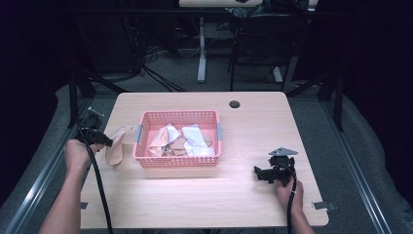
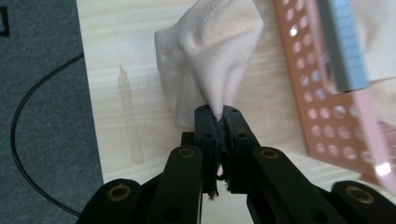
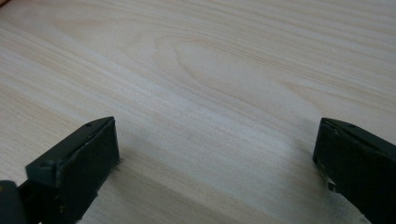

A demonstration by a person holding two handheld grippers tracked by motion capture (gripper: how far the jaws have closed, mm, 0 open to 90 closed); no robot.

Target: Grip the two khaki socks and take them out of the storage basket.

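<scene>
Pink basket [image 1: 177,161] blocks table centre; bare wood [image 1: 195,200] in front free.

the left hand [image 1: 77,155] sits at the left side of the high view, with its forearm coming up from the bottom left. the left gripper [image 1: 108,142] points toward the middle of the picture, and its two black jaws are squeezed tight together. the right hand [image 1: 288,191] is low at the bottom right. the right gripper [image 1: 259,174] points left, and its jaws stand far apart with nothing between them.
</scene>
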